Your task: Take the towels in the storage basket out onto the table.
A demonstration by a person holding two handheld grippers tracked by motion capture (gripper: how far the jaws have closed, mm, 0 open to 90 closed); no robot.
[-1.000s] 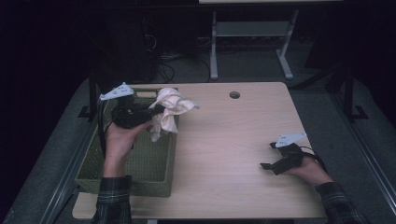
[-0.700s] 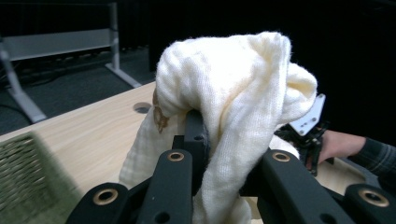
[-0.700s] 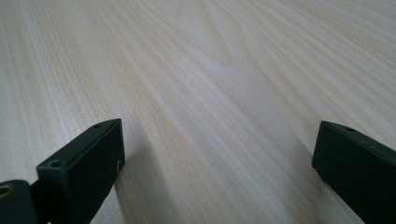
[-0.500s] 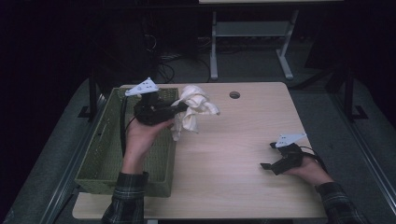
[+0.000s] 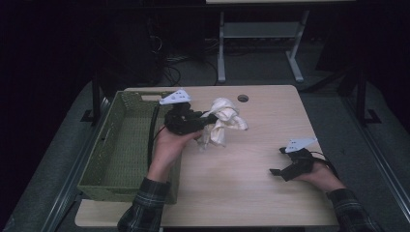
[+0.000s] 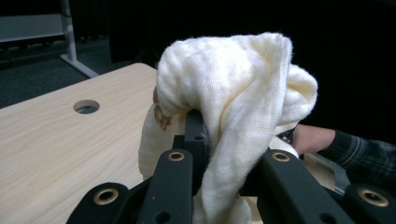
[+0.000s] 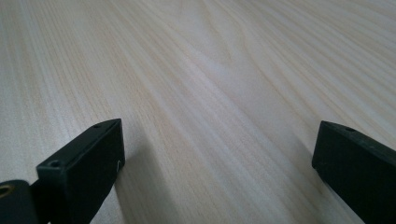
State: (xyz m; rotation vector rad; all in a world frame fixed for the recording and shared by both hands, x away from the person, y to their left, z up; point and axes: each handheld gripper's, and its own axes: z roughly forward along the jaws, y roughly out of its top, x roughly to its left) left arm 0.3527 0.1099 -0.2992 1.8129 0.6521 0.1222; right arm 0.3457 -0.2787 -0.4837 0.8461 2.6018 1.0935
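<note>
Two grippers are at the wooden table (image 5: 251, 193). The left gripper (image 5: 205, 121) is up in the air, past the right edge of the green basket (image 5: 121, 145). Its jaws are pinched tight on a cream cloth (image 5: 223, 123). The cloth is bunched up. It hangs down from the jaws over the table top. Its lowest part is very close to the wood, but I cannot tell if it touches. In the left gripper view the cloth (image 6: 233, 107) folds over the black jaws and hides their tips. It has a small brown spot on one side.

The round hole (image 5: 242, 98) in the table is near the cloth, on the far side of it.

The right gripper (image 5: 278, 170) rests low at the near right part of the table, well apart from the cloth. A hand (image 5: 321, 176) with a checked sleeve holds it. In the right gripper view its two black jaws stand wide apart. Nothing is between them, just bare wood (image 7: 210, 93).

The basket sits at the left end of the table. The left hand (image 5: 169, 145) reaches over its right wall.
</note>
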